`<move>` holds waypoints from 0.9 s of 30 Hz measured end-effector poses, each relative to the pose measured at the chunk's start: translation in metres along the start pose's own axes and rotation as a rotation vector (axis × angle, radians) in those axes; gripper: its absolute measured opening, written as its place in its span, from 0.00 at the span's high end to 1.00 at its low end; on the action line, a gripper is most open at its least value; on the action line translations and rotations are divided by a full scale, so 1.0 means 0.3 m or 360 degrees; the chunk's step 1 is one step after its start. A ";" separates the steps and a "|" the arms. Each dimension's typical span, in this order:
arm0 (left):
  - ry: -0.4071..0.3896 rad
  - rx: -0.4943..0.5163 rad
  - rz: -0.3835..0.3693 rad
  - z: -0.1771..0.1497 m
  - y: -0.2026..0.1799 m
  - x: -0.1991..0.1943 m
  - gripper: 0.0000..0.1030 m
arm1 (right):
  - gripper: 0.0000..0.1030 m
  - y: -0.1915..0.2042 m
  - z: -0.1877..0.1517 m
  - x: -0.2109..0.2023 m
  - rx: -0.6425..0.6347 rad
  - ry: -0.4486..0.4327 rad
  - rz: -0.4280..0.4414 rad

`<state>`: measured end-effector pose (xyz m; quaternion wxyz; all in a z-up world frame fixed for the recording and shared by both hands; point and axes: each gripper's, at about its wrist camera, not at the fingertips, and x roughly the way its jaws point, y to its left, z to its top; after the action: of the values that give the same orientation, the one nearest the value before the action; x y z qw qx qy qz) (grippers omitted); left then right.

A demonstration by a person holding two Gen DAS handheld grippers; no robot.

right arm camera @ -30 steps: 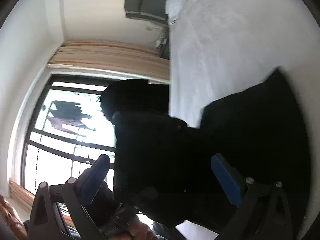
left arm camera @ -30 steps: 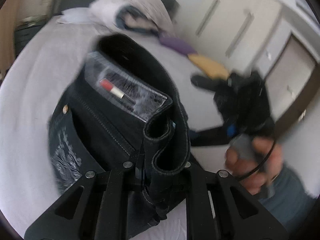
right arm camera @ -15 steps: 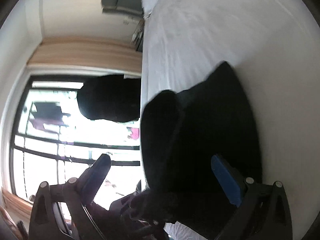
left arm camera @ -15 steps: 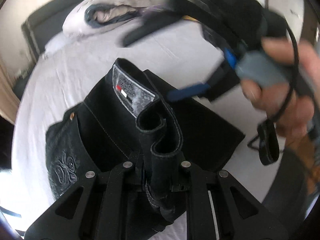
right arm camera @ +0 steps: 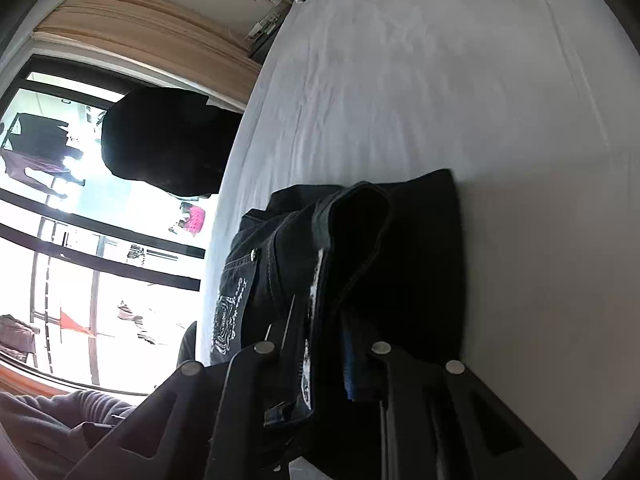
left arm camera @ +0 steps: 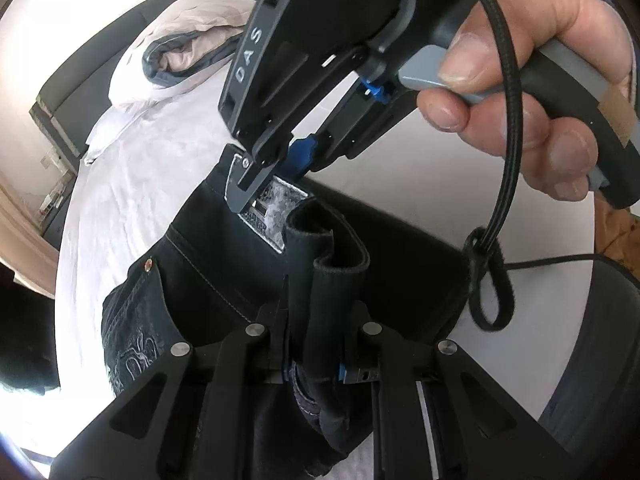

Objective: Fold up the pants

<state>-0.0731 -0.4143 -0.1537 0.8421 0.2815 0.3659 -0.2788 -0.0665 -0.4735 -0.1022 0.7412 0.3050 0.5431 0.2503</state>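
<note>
Black jeans point(left arm camera: 224, 264) lie bunched on the white bed sheet point(left arm camera: 132, 184), embroidered back pocket to the left. My left gripper point(left arm camera: 316, 360) is shut on a doubled-over fold of the waistband, which stands up between its fingers. My right gripper point(left arm camera: 280, 168), held by a hand point(left arm camera: 520, 80), reaches in from above onto the waistband's label patch. In the right wrist view its jaws point(right arm camera: 324, 352) are closing, and the jeans' point(right arm camera: 400, 240) waistband edge with the white label is pinched between them.
A pillow with folded bedding point(left arm camera: 180, 60) lies at the head of the bed. The right gripper's cable loop point(left arm camera: 492, 280) hangs over the jeans. A dark bulky thing point(right arm camera: 160, 140) sits at the bed's edge before a large window point(right arm camera: 80, 240). Open sheet point(right arm camera: 400, 80) stretches beyond the jeans.
The right gripper came in over the jeans and its wide-open jaws have closed on the waistband at the label. The left gripper rolled and sank, still holding its fold.
</note>
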 end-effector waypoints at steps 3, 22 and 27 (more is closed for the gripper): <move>-0.0017 0.0023 -0.0007 0.009 -0.030 -0.007 0.87 | 0.85 -0.014 0.017 -0.005 -0.0006 -0.0004 -0.0022; 0.0016 0.0001 -0.0194 -0.024 -0.113 -0.054 0.45 | 0.58 -0.220 -0.037 0.058 0.0280 -0.0081 0.0142; -0.0144 -0.0112 -0.0321 -0.070 -0.022 -0.273 0.18 | 0.38 -0.183 -0.065 -0.049 0.0291 -0.0256 0.0066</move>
<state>-0.1344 -0.3831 -0.1042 0.8348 0.2007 0.3635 -0.3615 -0.0873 -0.5182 -0.1369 0.7462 0.4015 0.4960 0.1896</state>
